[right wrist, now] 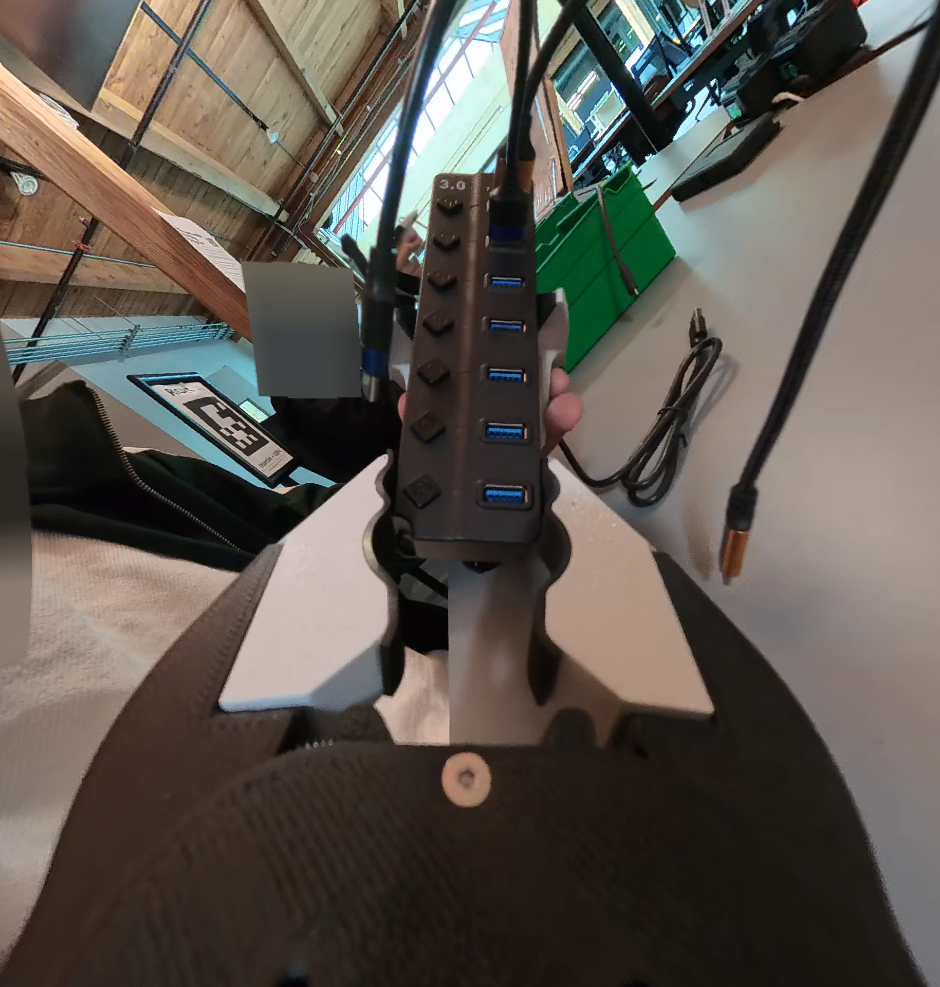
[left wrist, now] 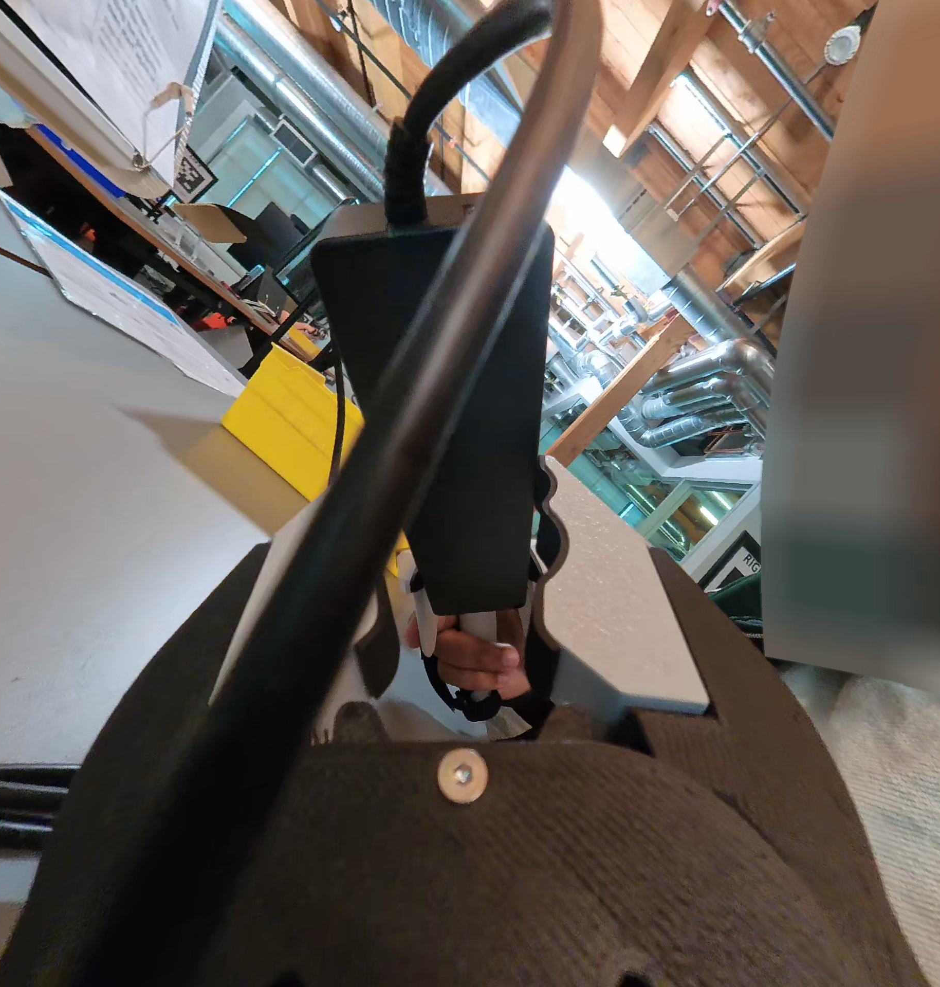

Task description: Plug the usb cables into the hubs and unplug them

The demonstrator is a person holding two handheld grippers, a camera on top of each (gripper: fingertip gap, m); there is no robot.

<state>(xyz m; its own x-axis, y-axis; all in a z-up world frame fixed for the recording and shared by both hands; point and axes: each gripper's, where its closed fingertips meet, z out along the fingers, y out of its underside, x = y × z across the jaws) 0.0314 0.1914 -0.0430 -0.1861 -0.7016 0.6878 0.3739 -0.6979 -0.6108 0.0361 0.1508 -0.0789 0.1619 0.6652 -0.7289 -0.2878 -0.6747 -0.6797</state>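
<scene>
Black, the hub (right wrist: 470, 374) is clamped at its near end in your right claw (right wrist: 465, 512), lifted off the bench (right wrist: 830, 374) with ports facing you for access, while your left claw (left wrist: 457, 603) grips its far side to steady it.

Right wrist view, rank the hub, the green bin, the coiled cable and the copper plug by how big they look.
1. Hub, though it is nearest the camera, so its true rank is unsure.
2. Green bin.
3. Coiled cable.
4. Copper plug.
</scene>
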